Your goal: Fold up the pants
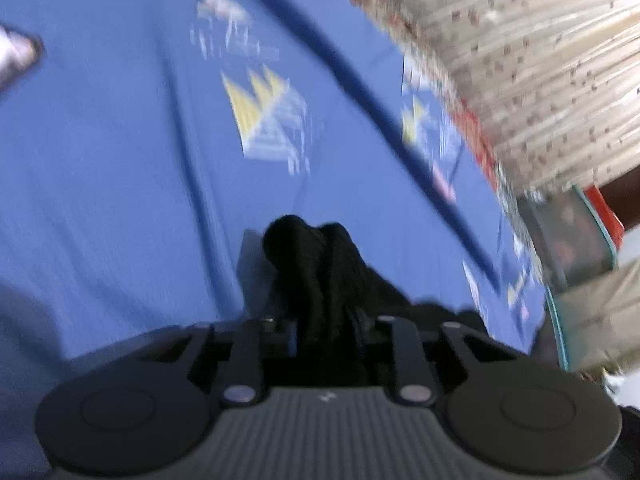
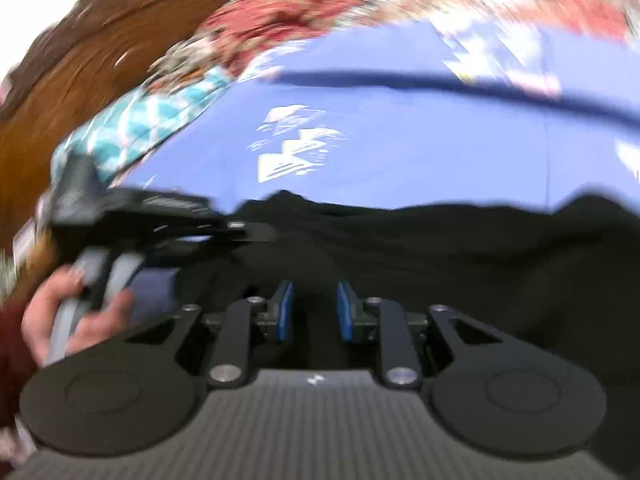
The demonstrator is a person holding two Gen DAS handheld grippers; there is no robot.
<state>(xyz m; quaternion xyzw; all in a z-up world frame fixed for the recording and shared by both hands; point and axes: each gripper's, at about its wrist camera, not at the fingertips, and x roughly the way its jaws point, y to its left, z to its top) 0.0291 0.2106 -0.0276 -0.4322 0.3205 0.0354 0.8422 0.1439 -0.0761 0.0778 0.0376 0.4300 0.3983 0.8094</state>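
The black pants [image 2: 440,248] lie across a blue sheet [image 2: 400,148]. In the left wrist view my left gripper [image 1: 324,320] is shut on a bunched fold of the black pants [image 1: 316,256], lifted over the blue sheet [image 1: 100,140]. In the right wrist view my right gripper [image 2: 314,308] hangs just above the pants with its blue pads [image 2: 285,308] apart and nothing between them. The left gripper [image 2: 132,216] and the hand holding it show at the left of that view. Both views are motion-blurred.
The blue sheet has white and yellow prints [image 1: 264,116] and a dark stripe [image 1: 360,80]. A patterned quilt [image 2: 280,20] runs along its far edge. A cream curtain [image 1: 540,60] hangs at the right of the left wrist view. A brown wooden surface [image 2: 72,68] is at the left.
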